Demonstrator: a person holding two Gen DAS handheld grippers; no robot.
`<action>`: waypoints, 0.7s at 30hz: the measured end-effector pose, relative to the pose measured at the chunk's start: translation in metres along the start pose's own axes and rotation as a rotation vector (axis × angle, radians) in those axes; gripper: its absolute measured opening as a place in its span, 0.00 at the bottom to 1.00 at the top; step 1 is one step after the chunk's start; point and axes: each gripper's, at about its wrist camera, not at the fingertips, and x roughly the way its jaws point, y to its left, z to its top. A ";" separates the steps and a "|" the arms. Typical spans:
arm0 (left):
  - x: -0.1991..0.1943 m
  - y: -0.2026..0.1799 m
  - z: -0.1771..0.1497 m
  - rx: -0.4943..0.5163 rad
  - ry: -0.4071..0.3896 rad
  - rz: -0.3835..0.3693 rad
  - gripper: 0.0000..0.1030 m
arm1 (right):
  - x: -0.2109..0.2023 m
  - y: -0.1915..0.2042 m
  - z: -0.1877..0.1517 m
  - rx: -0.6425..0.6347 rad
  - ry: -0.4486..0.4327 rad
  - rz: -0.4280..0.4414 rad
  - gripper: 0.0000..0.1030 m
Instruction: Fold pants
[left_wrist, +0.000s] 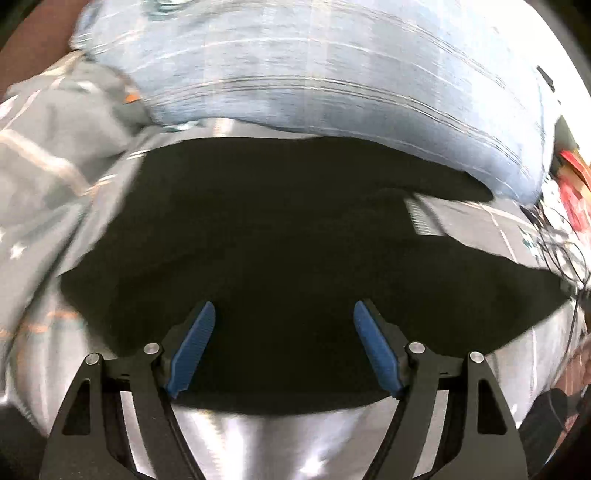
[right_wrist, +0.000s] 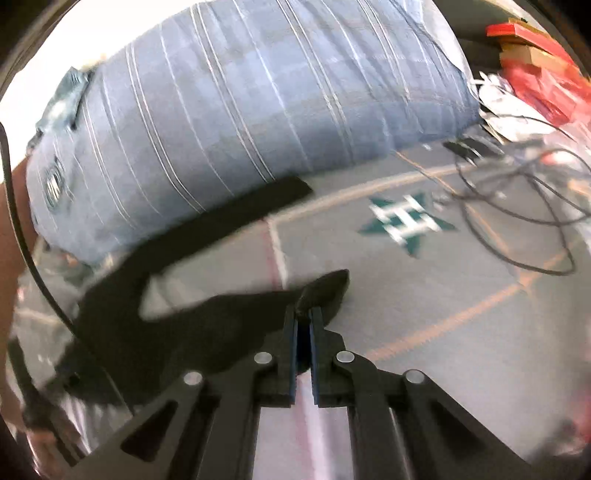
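Black pants (left_wrist: 280, 236) lie spread on a grey patterned bed sheet (left_wrist: 55, 184). My left gripper (left_wrist: 284, 314) hovers over the dark cloth, its blue pads (left_wrist: 195, 343) wide apart with nothing pinched between them. In the right wrist view the pants (right_wrist: 177, 321) stretch from the left to the centre, one leg (right_wrist: 258, 206) running up along the pillow. My right gripper (right_wrist: 304, 314) is shut on a bunched tip of the black fabric (right_wrist: 327, 286), which sticks out past the fingertips and is lifted off the sheet (right_wrist: 424, 295).
A big blue striped pillow (right_wrist: 240, 110) lies across the far side of the bed (left_wrist: 332, 74). Tangled black cables (right_wrist: 517, 192) and red boxes (right_wrist: 535, 59) sit at the right. A teal star print (right_wrist: 406, 221) marks the sheet.
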 end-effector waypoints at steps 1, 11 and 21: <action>-0.004 0.011 -0.002 -0.020 -0.012 0.016 0.76 | 0.006 -0.002 -0.003 -0.028 0.037 -0.020 0.04; -0.024 0.099 -0.014 -0.201 -0.028 0.130 0.76 | 0.012 0.004 -0.011 -0.147 0.120 -0.123 0.38; -0.015 0.090 0.009 -0.127 -0.030 0.089 0.76 | 0.009 0.134 -0.016 -0.355 -0.018 0.262 0.53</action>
